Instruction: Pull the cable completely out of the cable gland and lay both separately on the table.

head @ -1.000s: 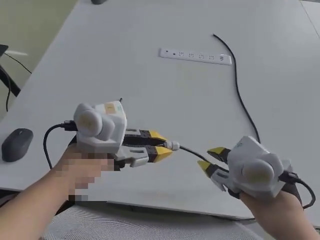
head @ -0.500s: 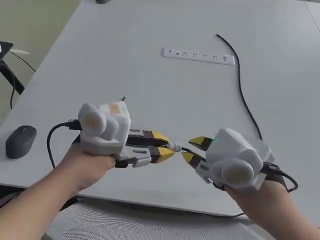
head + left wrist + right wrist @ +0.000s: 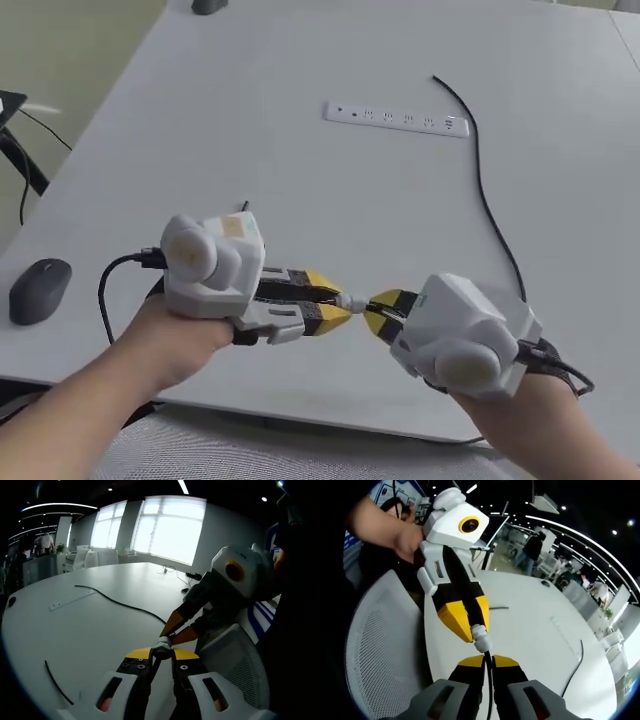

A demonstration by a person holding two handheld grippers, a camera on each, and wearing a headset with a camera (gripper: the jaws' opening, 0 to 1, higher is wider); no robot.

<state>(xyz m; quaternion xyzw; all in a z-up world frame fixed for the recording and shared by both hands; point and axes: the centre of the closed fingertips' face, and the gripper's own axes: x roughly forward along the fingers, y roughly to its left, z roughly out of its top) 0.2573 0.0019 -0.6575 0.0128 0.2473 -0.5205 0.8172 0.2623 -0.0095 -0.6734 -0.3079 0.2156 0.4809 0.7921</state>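
My right gripper [image 3: 376, 308] came in from lower right and closed on the cable [image 3: 489, 677] just beside the cable gland [image 3: 352, 299] — my left gripper [image 3: 338, 301] clamps that. Now the pulling can begin, I think.

White table [image 3: 300, 60], grey mesh chair [image 3: 375, 645], bright windows [image 3: 167, 527], ceiling strip lights [image 3: 184, 486]
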